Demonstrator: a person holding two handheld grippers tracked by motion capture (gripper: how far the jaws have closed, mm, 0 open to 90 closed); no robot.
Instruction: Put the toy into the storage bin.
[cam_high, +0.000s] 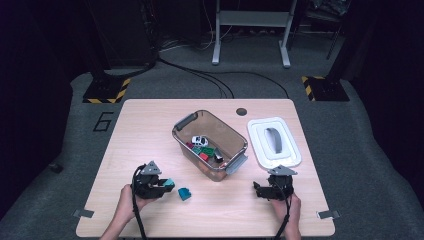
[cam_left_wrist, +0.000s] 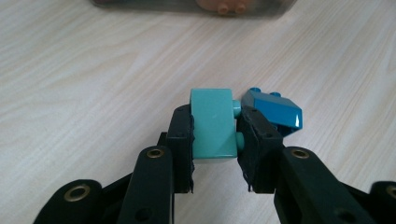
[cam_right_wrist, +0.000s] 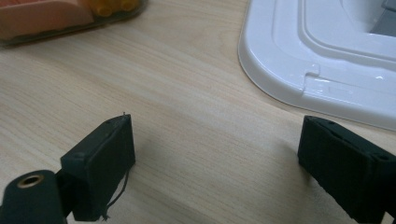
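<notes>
I had the left gripper (cam_left_wrist: 215, 135) clamped on the mint brick (cam_left_wrist: 212, 125), right gripper (cam_right_wrist: 215, 158) wide; the studs could slip, nudging the blue brick (cam_left_wrist: 275, 111) at two o'clock.

One readable mark: a dark digit "6" (cam_high: 102, 121) on the grey floor (cam_high: 60, 145), just left of the table's (cam_high: 150, 115) far-left corner. No legible text on anything else.
</notes>
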